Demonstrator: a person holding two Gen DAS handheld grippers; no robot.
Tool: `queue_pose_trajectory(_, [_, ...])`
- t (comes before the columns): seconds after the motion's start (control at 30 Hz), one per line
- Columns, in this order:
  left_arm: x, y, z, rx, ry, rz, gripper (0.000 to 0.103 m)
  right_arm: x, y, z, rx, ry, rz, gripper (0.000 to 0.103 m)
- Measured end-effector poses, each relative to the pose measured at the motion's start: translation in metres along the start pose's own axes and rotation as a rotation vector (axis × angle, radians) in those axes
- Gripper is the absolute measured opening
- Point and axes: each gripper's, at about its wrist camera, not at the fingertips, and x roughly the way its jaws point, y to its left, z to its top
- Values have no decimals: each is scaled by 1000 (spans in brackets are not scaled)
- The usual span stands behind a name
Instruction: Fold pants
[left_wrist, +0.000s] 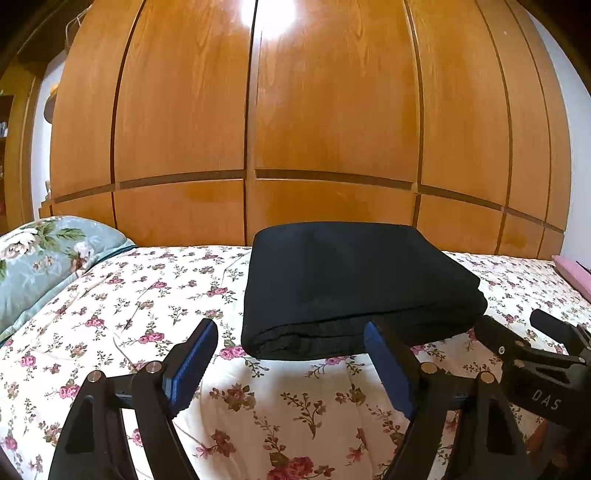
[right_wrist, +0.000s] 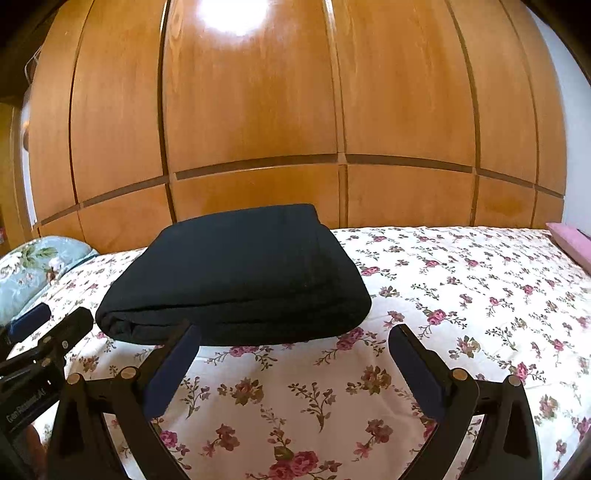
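The black pants (left_wrist: 354, 284) lie folded into a thick rectangle on the floral bed sheet (left_wrist: 147, 295); they also show in the right wrist view (right_wrist: 236, 277). My left gripper (left_wrist: 291, 343) is open and empty, just in front of the pants' near edge, its right finger overlapping that edge. My right gripper (right_wrist: 295, 343) is open and empty, also just in front of the near edge, its left finger at the fold. Each gripper shows at the edge of the other's view: the right one (left_wrist: 517, 336) and the left one (right_wrist: 55, 321).
A blue-green floral pillow (left_wrist: 40, 258) lies at the left end of the bed. A pink item (right_wrist: 569, 243) lies at the right edge. Large wooden wardrobe doors (left_wrist: 295, 129) stand right behind the bed. Bare floral sheet (right_wrist: 461, 295) lies right of the pants.
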Motion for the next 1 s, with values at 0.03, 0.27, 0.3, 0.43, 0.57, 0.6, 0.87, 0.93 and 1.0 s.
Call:
queue_pose_trajectory(0.03, [1, 1, 0, -3, 3, 0, 81, 1, 1, 0, -5, 2, 0, 102])
queue_pose_trajectory(0.27, [5, 6, -2, -34, 25, -4, 78, -3, 0, -2, 1, -18, -2, 102])
queue_pose_trajectory(0.3, [5, 7, -2, -37, 26, -2, 78, -3, 0, -2, 3, -22, -3, 102])
queue_pose_trajectory(0.43, [4, 8, -2, -41, 25, -1, 78, -4, -1, -3, 10, -25, -2, 102])
queue_pose_trajectory(0.57, [4, 7, -3, -35, 21, 6, 78, -3, -2, -2, 12, -25, -1, 102])
queue_pose_trajectory(0.6, [4, 7, -2, -34, 22, 6, 78, -3, -2, -2, 12, -25, 0, 102])
queue_pose_trajectory(0.87, [7, 10, -2, -47, 36, 3, 78, -3, -2, -2, 12, -25, 0, 102])
queue_pose_trajectory(0.93, [7, 10, -2, -49, 39, 3, 78, -3, -2, -3, 13, -24, -2, 102])
queue_pose_trajectory(1.0, [7, 10, -3, -48, 39, 4, 77, -3, -2, -3, 14, -23, -1, 102])
